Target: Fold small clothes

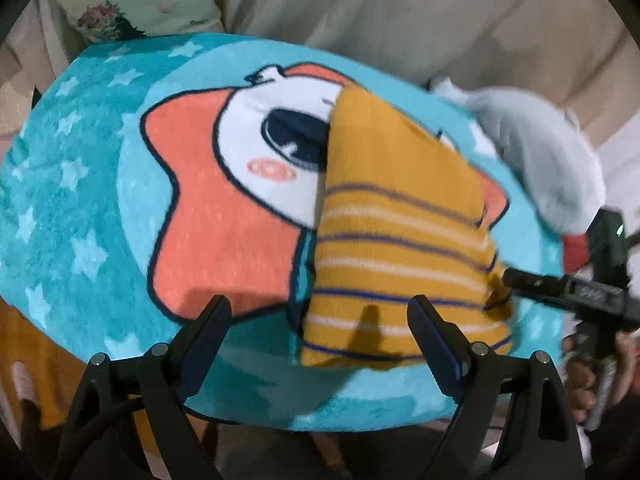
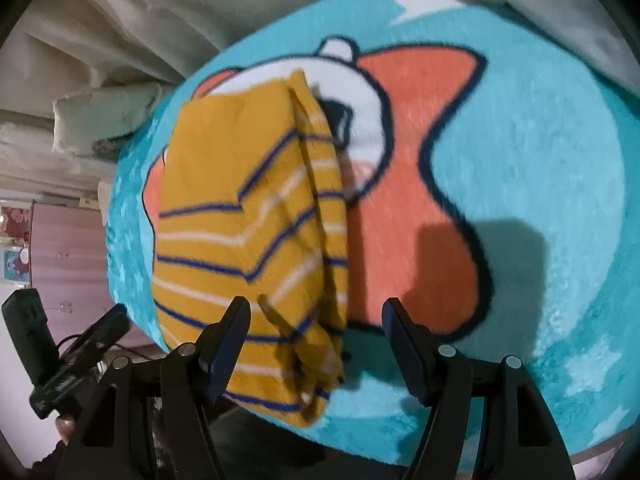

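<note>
Folded, the mustard striped garment [image 1: 400,240] lies on the turquoise mat [image 1: 80,200], left gripper [image 1: 320,316] and right gripper [image 2: 316,316] both spread.

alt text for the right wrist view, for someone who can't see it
A folded mustard striped garment lies on a teal cartoon blanket, just ahead of the open right gripper, which holds nothing. The left gripper shows at the lower left edge.

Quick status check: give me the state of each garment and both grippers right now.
Mustard striped garment: folded over on itself, lying on the teal cartoon towel, not gripped.
Grey garment: bunched at the towel's far edge, untouched.
Left gripper: open, empty.
Right gripper: open, empty, over the striped garment's near end.
</note>
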Available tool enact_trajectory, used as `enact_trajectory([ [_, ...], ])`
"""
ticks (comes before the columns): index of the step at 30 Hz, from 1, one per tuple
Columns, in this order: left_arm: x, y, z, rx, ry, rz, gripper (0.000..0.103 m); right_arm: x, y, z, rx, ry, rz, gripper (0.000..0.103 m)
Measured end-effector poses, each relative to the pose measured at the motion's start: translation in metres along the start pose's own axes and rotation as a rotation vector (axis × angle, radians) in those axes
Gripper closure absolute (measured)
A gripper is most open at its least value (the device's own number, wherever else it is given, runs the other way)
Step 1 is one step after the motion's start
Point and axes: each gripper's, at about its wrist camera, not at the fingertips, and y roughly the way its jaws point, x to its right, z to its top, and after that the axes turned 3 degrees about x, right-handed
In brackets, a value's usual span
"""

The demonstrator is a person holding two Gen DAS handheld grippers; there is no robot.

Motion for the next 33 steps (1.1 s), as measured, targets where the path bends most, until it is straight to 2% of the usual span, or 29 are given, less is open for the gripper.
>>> enact_trajectory([
  [3, -0.007, 0.01, 0.02, -0.021, -0.035, -0.051, 0.014, -0.003, 0.005, 0.011, 0.017, 0.016, 0.009, 0.03],
  [5, -0.008, 0.027, 0.03, -0.062, -0.059, -0.087, 0.014, -0.003, 0.015, 0.02, 0.021, 0.03, -0.001, 0.03],
  [8, -0.013, 0.057, 0.042, -0.132, -0.112, -0.162, 0.014, 0.002, 0.034, 0.035, -0.016, 0.079, 0.033, 0.03],
  [12, -0.014, 0.091, 0.052, -0.204, -0.121, -0.214, 0.014, 0.007, 0.051, 0.042, -0.064, 0.113, 0.093, 0.03],
  [14, -0.016, 0.105, 0.054, -0.243, -0.127, -0.208, 0.014, 0.005, 0.051, 0.04, -0.057, 0.092, 0.044, 0.03],
  [16, -0.018, 0.111, 0.054, -0.256, -0.144, -0.225, 0.016, 0.009, 0.048, 0.038, -0.038, 0.118, 0.062, 0.03],
  [20, -0.01, 0.119, 0.052, -0.277, -0.129, -0.238, 0.017, 0.011, 0.061, 0.034, -0.083, 0.136, 0.089, 0.03],
  [22, -0.004, 0.124, 0.051, -0.278, -0.108, -0.221, 0.028, 0.01, 0.066, 0.037, -0.074, 0.156, 0.12, 0.031],
  [24, -0.001, 0.127, 0.051, -0.285, -0.12, -0.236, 0.048, 0.006, 0.071, 0.038, -0.078, 0.158, 0.122, 0.044],
  [25, -0.001, 0.127, 0.051, -0.286, -0.133, -0.22, 0.052, 0.001, 0.074, 0.039, -0.085, 0.158, 0.127, 0.051],
  [26, -0.002, 0.127, 0.051, -0.287, -0.143, -0.218, 0.055, -0.002, 0.073, 0.038, -0.085, 0.146, 0.121, 0.054],
  [27, -0.003, 0.125, 0.052, -0.289, -0.145, -0.225, 0.065, -0.003, 0.071, 0.037, -0.077, 0.137, 0.116, 0.055],
  [29, -0.004, 0.116, 0.056, -0.29, -0.146, -0.252, 0.076, -0.007, 0.066, 0.035, -0.061, 0.139, 0.124, 0.065],
  [33, -0.009, 0.091, 0.063, -0.273, -0.113, -0.309, 0.087, -0.024, 0.05, 0.03, -0.024, 0.111, 0.133, 0.072],
])
